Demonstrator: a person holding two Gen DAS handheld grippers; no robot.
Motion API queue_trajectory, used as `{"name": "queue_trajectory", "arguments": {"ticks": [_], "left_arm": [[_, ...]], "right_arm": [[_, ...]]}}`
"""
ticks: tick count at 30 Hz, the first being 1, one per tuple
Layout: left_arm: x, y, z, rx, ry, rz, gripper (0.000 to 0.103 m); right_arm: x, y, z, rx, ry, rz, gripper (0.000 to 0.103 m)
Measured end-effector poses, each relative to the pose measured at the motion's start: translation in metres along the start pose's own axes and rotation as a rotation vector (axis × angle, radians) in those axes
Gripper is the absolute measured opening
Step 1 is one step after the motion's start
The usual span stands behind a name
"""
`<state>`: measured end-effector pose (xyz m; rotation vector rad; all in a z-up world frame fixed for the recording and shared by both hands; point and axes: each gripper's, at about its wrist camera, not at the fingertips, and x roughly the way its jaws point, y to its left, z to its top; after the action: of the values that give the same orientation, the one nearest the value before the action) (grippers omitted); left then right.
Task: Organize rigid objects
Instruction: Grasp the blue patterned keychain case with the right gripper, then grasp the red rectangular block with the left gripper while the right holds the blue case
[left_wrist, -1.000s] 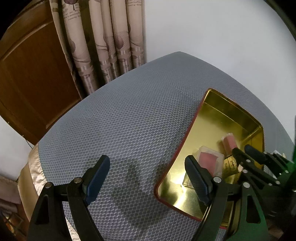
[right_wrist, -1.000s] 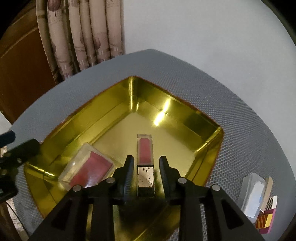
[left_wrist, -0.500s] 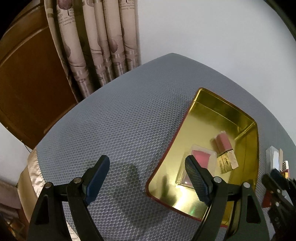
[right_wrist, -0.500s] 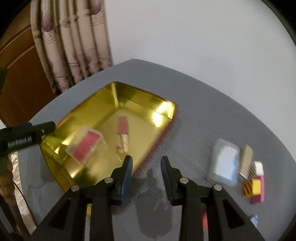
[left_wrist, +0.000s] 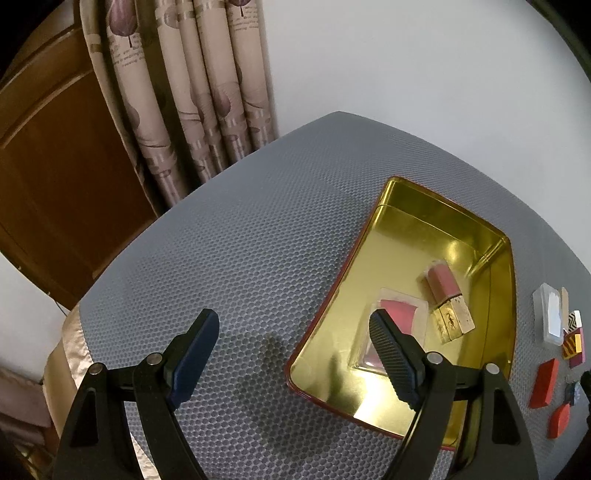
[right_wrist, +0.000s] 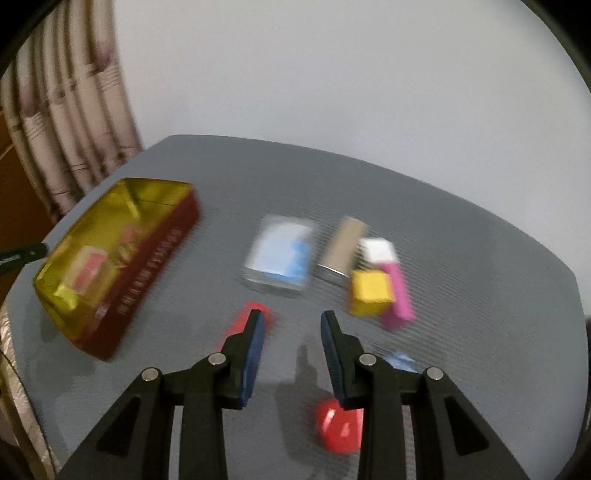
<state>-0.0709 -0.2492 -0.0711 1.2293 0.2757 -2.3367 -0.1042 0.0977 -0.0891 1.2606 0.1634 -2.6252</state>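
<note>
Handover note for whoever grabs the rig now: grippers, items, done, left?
Left gripper: open, empty, hovering over the mat at the gold tin's near corner.
Right gripper: open, empty, over the loose pile; that view is blurred.
Done: clear case with pink insert and pink-and-gold box lie in the tin.
Left, on the mat right of the tin: clear blue-white case, tan bar, yellow block, pink bar, red block, red round piece, small blue piece.
</note>
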Motion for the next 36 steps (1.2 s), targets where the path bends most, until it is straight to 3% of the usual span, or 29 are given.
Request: {"name": "queue_trajectory", "arguments": {"ticks": [6, 10, 18, 29, 36], "left_arm": [[-0.002, -0.002, 0.001, 0.014, -0.012, 0.001, 0.081], [-0.005, -0.004, 0.001, 0.028, -0.021, 0.0, 0.081], [-0.009, -0.011, 0.001, 0.043, -0.019, -0.101, 0.083], [-0.011, -0.022, -0.004, 0.106, -0.051, -0.06, 0.084], [-0.014, -0.035, -0.01, 0.136, -0.065, -0.048, 0.084]], "right_arm": [[0.011, -0.044, -0.025, 0.058, 0.04, -0.062, 0.032], [0.016, -0.06, -0.035, 0.074, 0.056, -0.056, 0.032], [0.029, -0.064, -0.042, 0.059, 0.083, -0.043, 0.032], [0.057, -0.076, -0.047, 0.071, 0.111, -0.051, 0.036], [0.066, -0.075, -0.051, 0.046, 0.051, -0.062, 0.036]]}}
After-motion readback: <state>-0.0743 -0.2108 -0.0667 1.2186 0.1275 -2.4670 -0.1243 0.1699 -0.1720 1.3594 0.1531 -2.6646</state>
